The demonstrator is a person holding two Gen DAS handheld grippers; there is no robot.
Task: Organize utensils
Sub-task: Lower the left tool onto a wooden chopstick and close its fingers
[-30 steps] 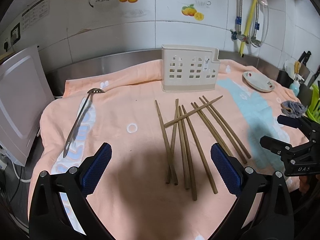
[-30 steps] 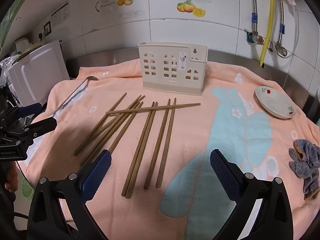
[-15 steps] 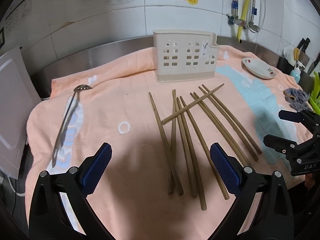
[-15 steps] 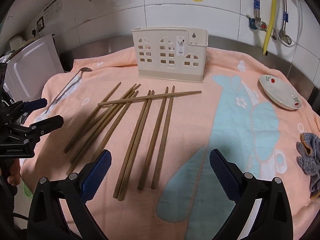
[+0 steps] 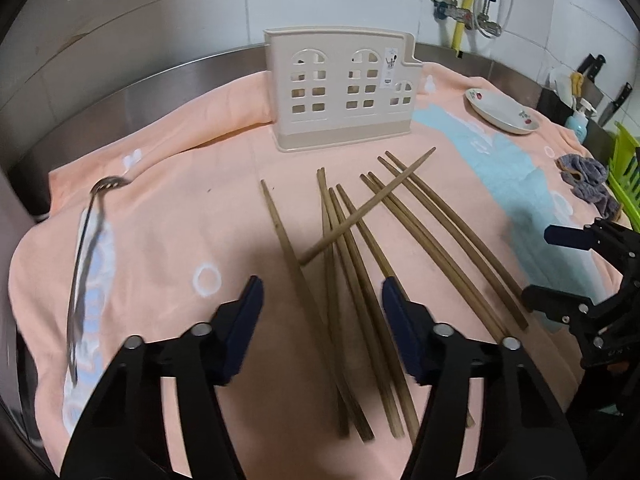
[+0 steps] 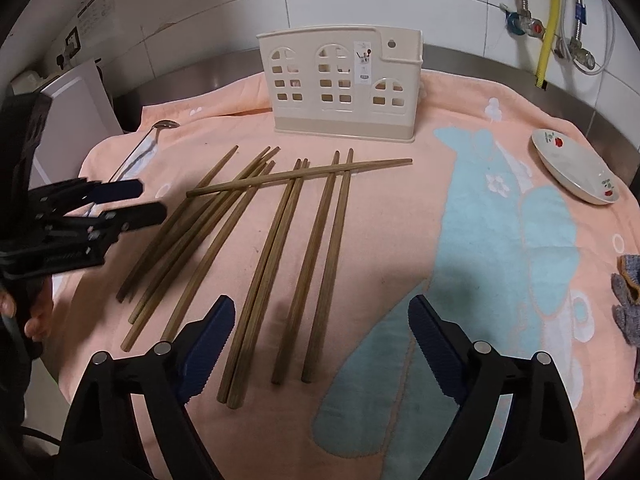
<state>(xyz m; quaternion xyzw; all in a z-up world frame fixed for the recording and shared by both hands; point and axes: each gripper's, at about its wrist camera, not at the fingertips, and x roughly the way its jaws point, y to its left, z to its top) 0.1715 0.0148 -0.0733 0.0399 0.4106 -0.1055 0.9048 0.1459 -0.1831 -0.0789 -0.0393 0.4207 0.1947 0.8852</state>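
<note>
Several wooden chopsticks lie loose on a peach towel, one crossing over the others. Behind them stands a beige utensil holder with window cut-outs. A metal slotted spoon lies at the towel's left. My left gripper hovers low over the near ends of the left chopsticks. Its jaws are closing, with chopsticks under the gap and the pads pressing on nothing. My right gripper is over the right chopsticks, wide, jaws closing slightly, holding nothing.
A white dish with red flowers sits at the back right, and a grey cloth lies near the right edge. A white appliance stands at the left. A green rack and knives are far right.
My left gripper has come forward and down toward the chopsticks, and its jaws have narrowed a lot. My right gripper has sunk a little and narrowed slightly.
</note>
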